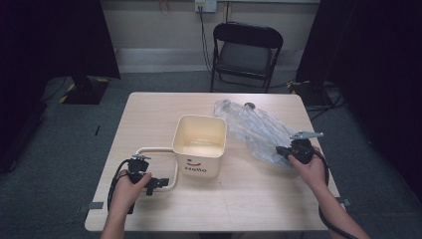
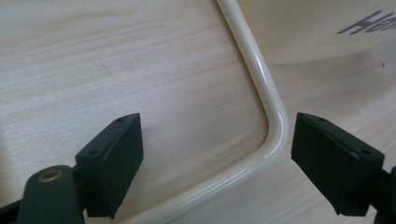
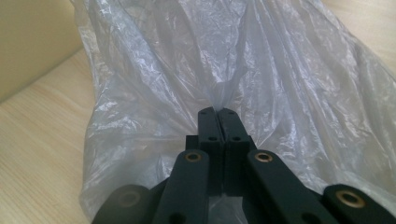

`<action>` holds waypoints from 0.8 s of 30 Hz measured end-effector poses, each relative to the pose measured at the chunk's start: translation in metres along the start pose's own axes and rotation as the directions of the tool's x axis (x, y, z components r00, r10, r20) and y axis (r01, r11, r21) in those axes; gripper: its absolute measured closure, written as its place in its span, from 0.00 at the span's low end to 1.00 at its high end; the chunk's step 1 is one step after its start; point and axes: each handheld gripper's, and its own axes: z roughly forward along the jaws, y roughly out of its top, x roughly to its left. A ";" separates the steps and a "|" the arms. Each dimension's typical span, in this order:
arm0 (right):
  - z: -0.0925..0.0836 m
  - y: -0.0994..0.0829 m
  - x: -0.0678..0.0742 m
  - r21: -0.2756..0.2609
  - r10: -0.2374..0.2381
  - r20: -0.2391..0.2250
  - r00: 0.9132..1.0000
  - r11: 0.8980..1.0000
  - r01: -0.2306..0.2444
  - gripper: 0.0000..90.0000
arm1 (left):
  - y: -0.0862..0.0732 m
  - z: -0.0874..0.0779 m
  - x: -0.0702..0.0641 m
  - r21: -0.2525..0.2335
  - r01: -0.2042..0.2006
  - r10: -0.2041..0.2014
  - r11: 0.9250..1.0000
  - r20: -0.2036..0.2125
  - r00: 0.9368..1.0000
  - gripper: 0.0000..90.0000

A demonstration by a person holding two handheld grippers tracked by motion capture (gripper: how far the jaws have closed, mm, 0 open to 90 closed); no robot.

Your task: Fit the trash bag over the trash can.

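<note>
A cream square bucket [image 1: 199,144] with "Hello" printed on its front stands in the middle of the wooden table [image 1: 249,199]. Its thin cream handle [image 1: 171,169] lies flat on the table toward the left. My left gripper [image 1: 159,184] is open, and the bent corner of the handle [image 2: 261,93] lies between its jaws [image 2: 217,135] without either pad touching it. A crumpled clear plastic bag [image 1: 254,127] lies to the right of the bucket. My right gripper [image 1: 279,151] is shut on a pinched fold of the bag [image 3: 280,70], its jaws [image 3: 217,112] pressed together.
A black folding chair [image 1: 247,50] stands behind the table's far edge. A small dark round thing [image 1: 249,105] lies near the bag's far end. Cables run along the floor at the back right [image 1: 318,89]. A dark stand base [image 1: 84,87] sits on the floor at the left.
</note>
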 end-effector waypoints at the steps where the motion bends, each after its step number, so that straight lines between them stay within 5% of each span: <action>1: -0.002 0.002 -0.001 -0.005 0.005 -0.001 1.000 1.000 -0.005 0.99 | 0.000 0.000 0.000 -0.003 -0.001 0.001 1.000 -0.004 1.000 0.18; 24: -0.030 0.060 0.017 -0.085 -0.059 -0.031 0.998 0.995 0.056 1.00 | 0.000 0.000 -0.003 0.009 -0.004 0.004 1.000 -0.004 1.000 0.18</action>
